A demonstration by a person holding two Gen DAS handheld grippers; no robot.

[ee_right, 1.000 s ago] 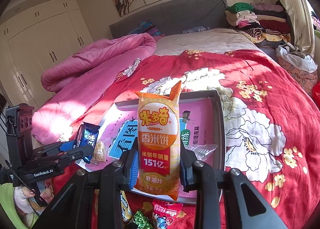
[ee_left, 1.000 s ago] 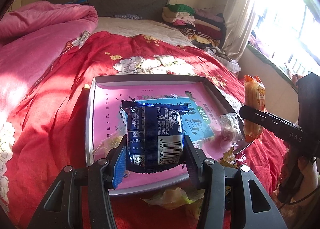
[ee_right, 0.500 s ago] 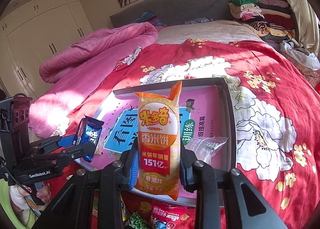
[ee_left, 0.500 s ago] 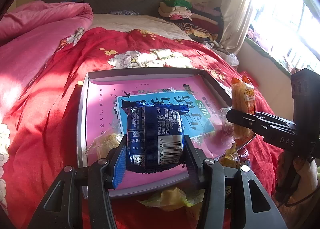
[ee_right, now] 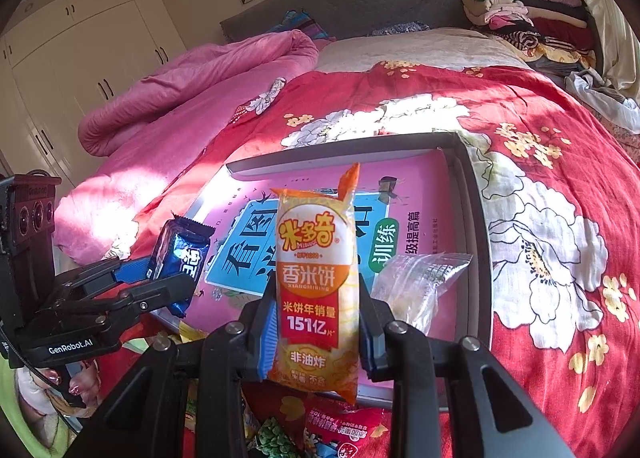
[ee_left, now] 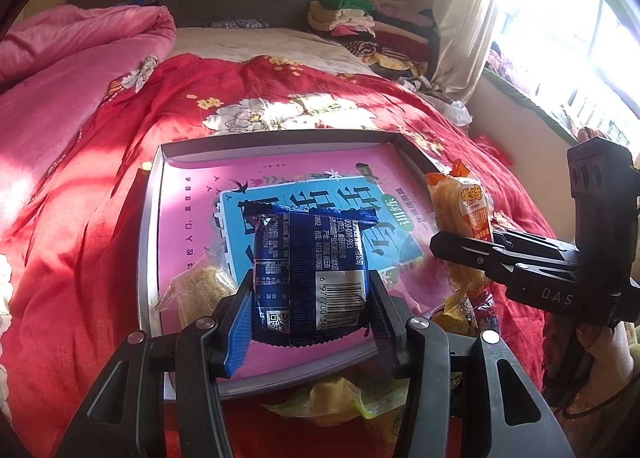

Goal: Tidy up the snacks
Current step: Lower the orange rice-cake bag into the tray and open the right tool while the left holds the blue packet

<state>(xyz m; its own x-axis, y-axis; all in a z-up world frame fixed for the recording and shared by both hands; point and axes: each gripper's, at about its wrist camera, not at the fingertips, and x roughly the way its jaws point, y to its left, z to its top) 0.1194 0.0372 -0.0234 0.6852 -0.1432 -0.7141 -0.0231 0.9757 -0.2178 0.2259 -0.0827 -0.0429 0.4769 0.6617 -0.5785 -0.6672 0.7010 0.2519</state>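
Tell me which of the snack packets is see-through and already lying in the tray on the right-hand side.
The clear plastic packet by the tray's right wall. The orange rice-cracker packet and the dark blue packet are opaque and each clamped in a hand-held gripper.

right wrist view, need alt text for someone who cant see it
The right gripper holds an upright orange rice cracker packet over a pink-lined tray on a red floral bedspread. At left, the left gripper holds a blue snack packet; a clear packet lies in the tray.

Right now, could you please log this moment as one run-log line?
left gripper: shut on blue snack pack | right gripper: shut on rice cracker pack | both over tray
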